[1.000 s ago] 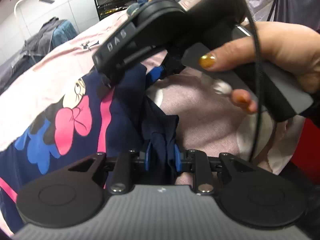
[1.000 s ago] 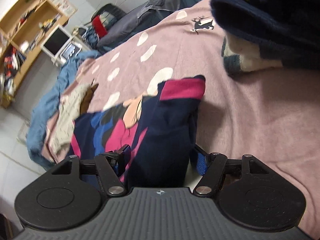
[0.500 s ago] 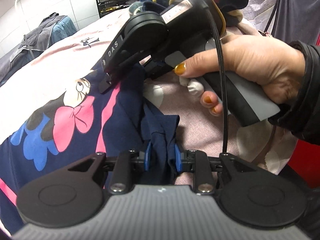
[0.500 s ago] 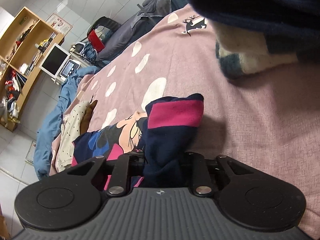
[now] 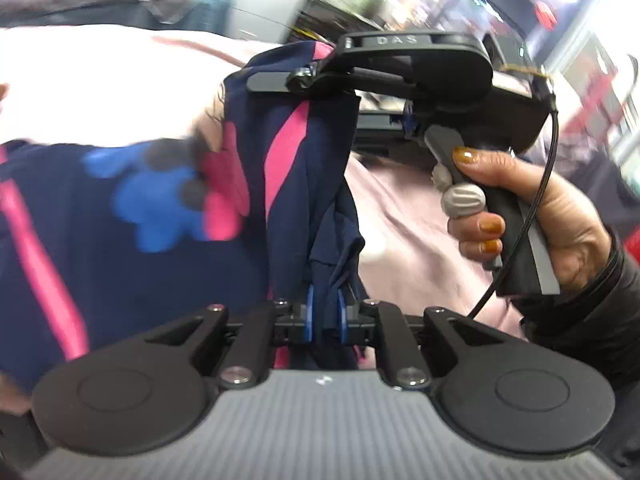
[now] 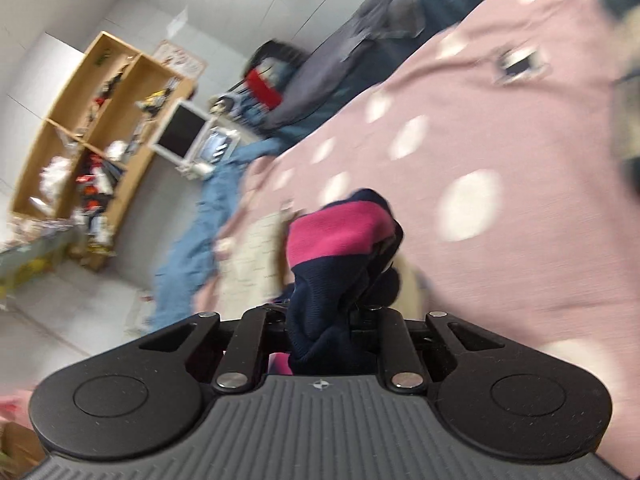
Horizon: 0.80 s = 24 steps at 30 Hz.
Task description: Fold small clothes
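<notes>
A small navy garment [image 5: 120, 264] with pink stripes and a cartoon print hangs stretched between both grippers above the pink bedspread [image 5: 404, 216]. My left gripper [image 5: 325, 312] is shut on a bunched navy edge of it. My right gripper [image 6: 320, 332] is shut on the end with the pink cuff [image 6: 340, 232]. In the left wrist view the right gripper [image 5: 408, 68] sits higher up, gripping the garment's top, with a hand on its handle.
The pink bedspread has white spots [image 6: 468, 208]. A wooden shelf [image 6: 92, 120] and a small monitor [image 6: 180, 136] stand on the floor beyond. Blue and grey clothes [image 6: 360, 48] lie at the bed's far edge. A blue cloth [image 6: 192, 240] hangs off the bed.
Both grippers have lifted the garment off the bed, and the right one has risen and swung level. The views are blurred by motion.
</notes>
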Each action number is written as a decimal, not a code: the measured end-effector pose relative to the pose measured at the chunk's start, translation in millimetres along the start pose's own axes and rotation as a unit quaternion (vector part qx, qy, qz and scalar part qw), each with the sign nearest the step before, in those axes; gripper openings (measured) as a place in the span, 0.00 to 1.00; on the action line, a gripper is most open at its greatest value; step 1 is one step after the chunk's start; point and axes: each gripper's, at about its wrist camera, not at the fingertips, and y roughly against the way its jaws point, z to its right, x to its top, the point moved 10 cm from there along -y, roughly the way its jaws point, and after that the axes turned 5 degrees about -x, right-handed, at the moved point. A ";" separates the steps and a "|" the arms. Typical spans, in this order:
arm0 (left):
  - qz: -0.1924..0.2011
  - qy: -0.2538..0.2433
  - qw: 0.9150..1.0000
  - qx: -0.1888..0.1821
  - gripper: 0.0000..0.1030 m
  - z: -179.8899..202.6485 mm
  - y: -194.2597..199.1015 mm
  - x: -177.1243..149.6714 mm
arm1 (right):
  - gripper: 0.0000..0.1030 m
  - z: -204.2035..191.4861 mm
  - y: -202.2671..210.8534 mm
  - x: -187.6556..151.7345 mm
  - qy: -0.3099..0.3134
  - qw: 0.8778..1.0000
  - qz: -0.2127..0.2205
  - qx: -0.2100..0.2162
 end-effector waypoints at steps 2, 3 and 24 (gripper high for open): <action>0.021 0.033 0.999 0.015 0.11 -25.3 20.7 1.9 | 0.29 -20.4 -29.5 -5.1 -0.004 1.000 -0.019 0.013; 0.031 0.045 0.998 0.025 0.11 -39.0 30.7 2.3 | 0.29 -29.6 -44.0 -7.7 -0.005 0.999 -0.027 0.019; 0.116 0.113 0.944 0.289 0.39 -205.9 143.2 -23.4 | 0.95 -59.8 -83.8 -25.7 0.197 0.979 0.035 -0.050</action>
